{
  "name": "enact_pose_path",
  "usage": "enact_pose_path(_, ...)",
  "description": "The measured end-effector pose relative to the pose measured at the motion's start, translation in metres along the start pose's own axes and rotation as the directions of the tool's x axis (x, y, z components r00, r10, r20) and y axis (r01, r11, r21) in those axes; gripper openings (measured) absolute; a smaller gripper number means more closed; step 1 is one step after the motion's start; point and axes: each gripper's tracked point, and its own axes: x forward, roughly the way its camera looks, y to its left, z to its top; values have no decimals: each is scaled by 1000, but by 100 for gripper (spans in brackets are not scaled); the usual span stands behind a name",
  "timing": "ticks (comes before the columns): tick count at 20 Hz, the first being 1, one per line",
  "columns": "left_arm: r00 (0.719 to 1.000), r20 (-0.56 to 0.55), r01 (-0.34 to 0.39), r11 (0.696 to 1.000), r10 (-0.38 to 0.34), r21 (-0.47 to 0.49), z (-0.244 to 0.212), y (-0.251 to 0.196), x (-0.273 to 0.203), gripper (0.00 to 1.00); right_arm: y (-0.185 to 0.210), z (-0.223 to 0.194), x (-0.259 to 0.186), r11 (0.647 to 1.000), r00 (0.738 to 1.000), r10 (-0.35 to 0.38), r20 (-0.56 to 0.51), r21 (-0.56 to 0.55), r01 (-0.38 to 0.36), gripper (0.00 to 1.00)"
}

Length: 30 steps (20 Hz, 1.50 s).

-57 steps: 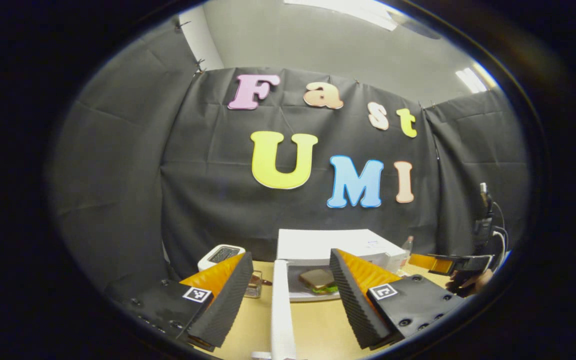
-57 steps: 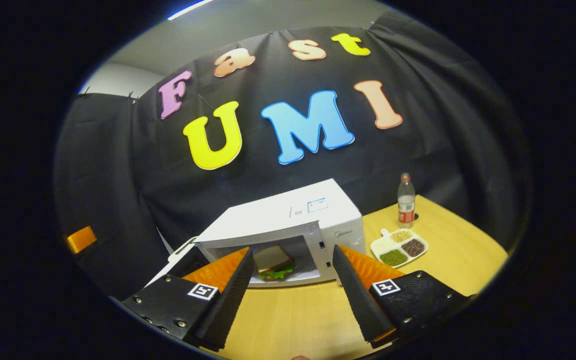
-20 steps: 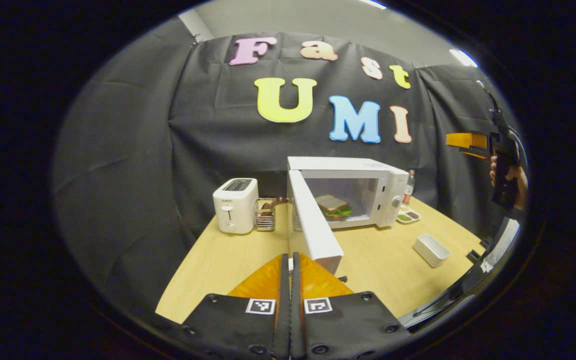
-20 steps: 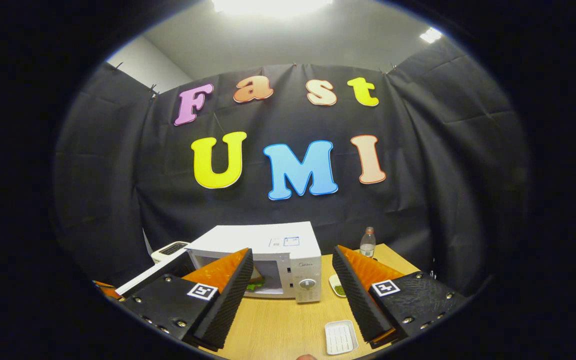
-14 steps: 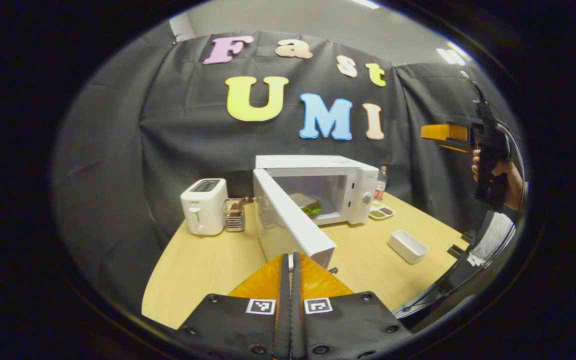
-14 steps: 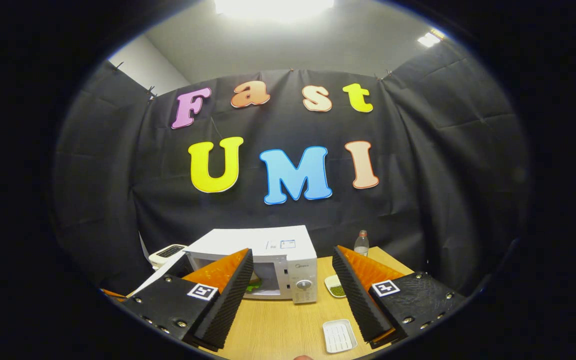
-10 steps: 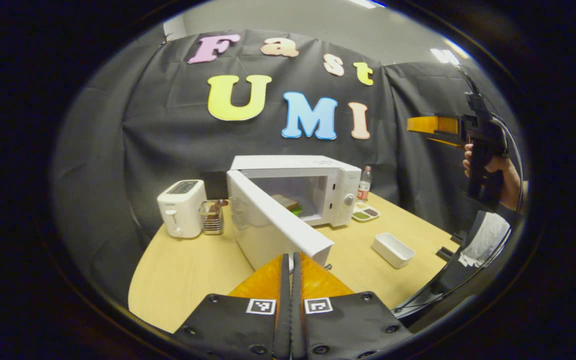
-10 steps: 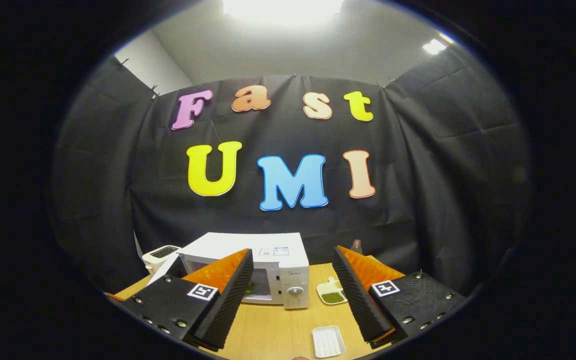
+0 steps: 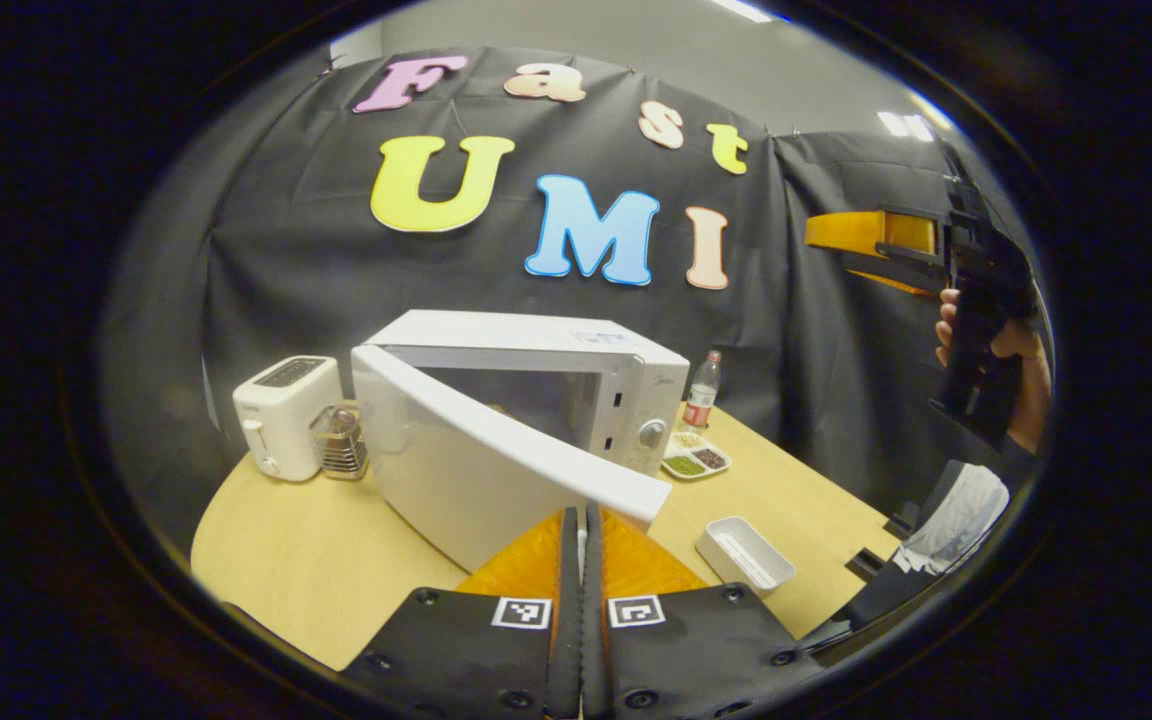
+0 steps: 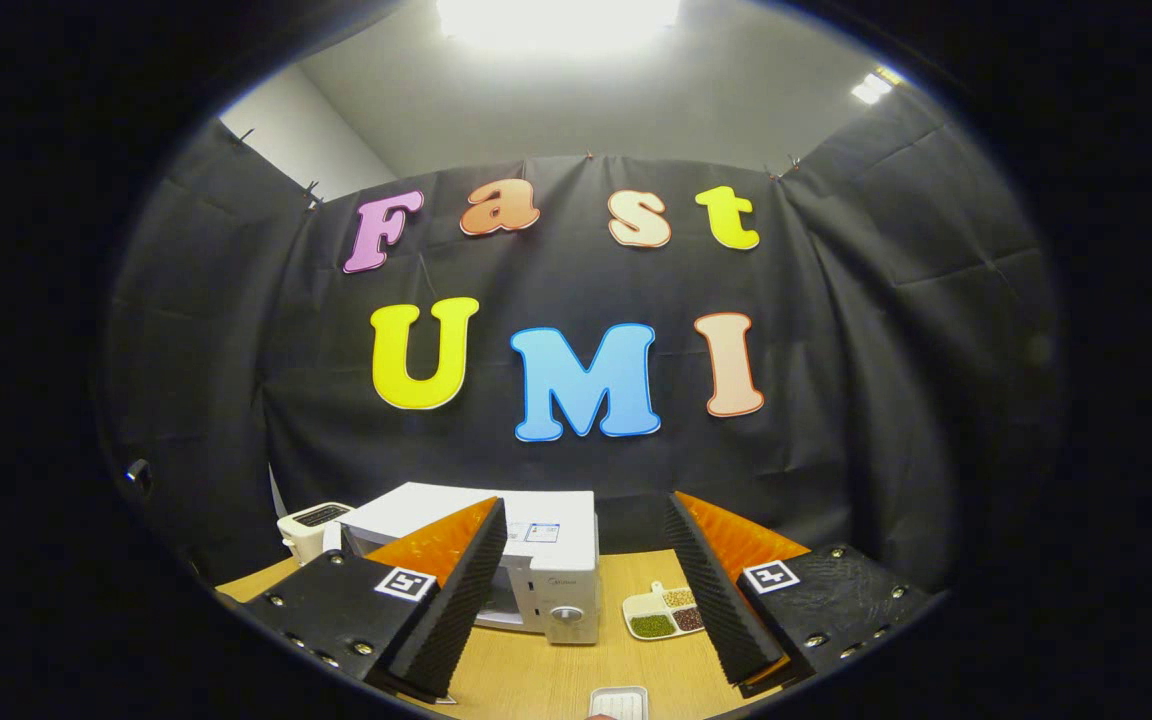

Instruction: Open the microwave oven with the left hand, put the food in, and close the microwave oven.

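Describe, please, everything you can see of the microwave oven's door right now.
The microwave oven's door is plain white, glossy like painted metal or plastic, hinged on the oven's left side. It stands partly open, swung out at an angle toward the camera, its free edge right by the tips of the shut left gripper; contact can't be confirmed.

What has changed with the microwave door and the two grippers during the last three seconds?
The left gripper closed its fingers and is pushing the microwave door partly shut. The right gripper drew back, still open. The microwave and toaster kept their places.
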Motion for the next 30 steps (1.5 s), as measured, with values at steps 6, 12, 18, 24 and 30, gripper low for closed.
enact_pose_path(6,1000,2,12,1000,-12,-23,18,-28,61,7,-44,-1,25,1000,1000,-10,8,6,10,96)
enact_pose_path(12,1000,10,18,1000,-17,-18,36,-35,115,7,-72,-11,38,1000,1000,-2,-15,-7,2,96)
enact_pose_path(18,1000,7,18,999,-18,-41,45,-40,163,7,-90,-24,48,1000,999,-4,-46,4,4,96)
enact_pose_path(24,1000,-2,2,999,-2,-43,52,-39,198,7,-105,-34,55,1000,998,-13,-67,9,14,96)
enact_pose_path(30,997,-3,-81,996,81,-41,63,-24,229,7,-119,-43,63,998,994,-46,-99,27,48,96)
